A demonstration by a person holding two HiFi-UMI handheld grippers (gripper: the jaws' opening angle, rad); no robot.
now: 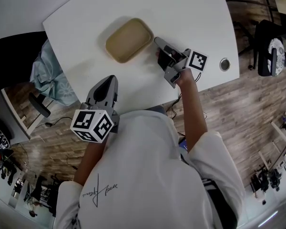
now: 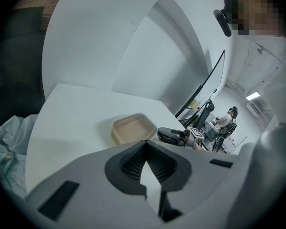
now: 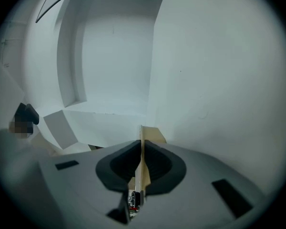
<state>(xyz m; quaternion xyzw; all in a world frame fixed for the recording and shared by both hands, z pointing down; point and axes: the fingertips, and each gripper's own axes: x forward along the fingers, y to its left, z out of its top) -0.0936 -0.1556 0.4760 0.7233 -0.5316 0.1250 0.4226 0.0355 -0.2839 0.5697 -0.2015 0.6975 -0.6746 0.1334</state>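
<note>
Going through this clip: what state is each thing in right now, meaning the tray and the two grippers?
tray: upright, empty, on the white table.
right gripper: turned on its side, jaws shut on a thin tan edge, apparently the tray's rim.
left gripper: jaws shut at the tips with nothing between them, over the table's near edge, apart from the tray.

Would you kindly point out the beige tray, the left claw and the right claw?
beige tray [image 1: 128, 39], head view, on its bare floor.
left claw [image 2: 145, 144], left gripper view, where its shut tips meet.
right claw [image 3: 141, 144], right gripper view, tips shut on the tray.
</note>
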